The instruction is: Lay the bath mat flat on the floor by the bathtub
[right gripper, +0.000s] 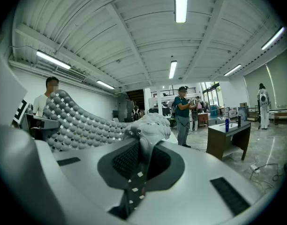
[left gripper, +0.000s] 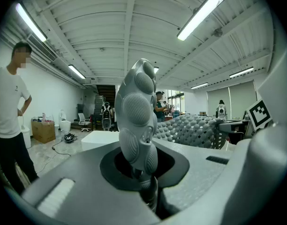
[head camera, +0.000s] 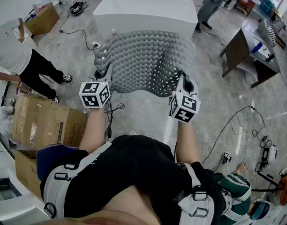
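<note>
A grey bath mat (head camera: 150, 62) with a bubbled, perforated surface hangs spread in the air between my two grippers, in front of the white bathtub (head camera: 146, 11). My left gripper (head camera: 105, 75) is shut on the mat's near left corner, and the pinched edge (left gripper: 136, 116) rises between its jaws. My right gripper (head camera: 185, 82) is shut on the near right corner, where the crumpled edge (right gripper: 150, 128) stands up from its jaws. The far edge of the mat droops toward the tub. The floor under the mat is hidden.
Cardboard boxes (head camera: 45, 121) stand at the left, with a person in a white shirt (head camera: 12, 50) beside them. Another person (head camera: 211, 3) stands right of the tub. A dark desk (head camera: 244, 50) is at the right. Cables (head camera: 237, 125) trail over the marble floor.
</note>
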{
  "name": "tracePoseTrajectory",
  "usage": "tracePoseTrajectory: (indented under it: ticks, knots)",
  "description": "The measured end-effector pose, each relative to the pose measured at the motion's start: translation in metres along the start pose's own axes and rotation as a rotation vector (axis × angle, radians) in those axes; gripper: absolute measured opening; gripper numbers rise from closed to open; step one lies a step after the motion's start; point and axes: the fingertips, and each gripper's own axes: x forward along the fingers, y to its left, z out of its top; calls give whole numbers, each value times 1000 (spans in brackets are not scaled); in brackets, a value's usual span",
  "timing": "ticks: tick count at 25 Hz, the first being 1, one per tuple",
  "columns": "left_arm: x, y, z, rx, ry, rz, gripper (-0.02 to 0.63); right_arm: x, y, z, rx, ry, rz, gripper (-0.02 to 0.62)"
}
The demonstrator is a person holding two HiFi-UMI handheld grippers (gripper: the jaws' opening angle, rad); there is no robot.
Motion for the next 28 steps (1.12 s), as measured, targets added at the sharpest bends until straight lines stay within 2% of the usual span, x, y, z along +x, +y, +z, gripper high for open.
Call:
tracePoseTrajectory:
  ticks: [11, 28]
  knots:
    - [-4, 18, -12, -30, 15, 9, 25, 2, 14, -9, 0, 22, 10, 17]
    - [11, 101, -15, -15, 7, -42, 25, 44, 86, -14, -12, 33, -13, 17]
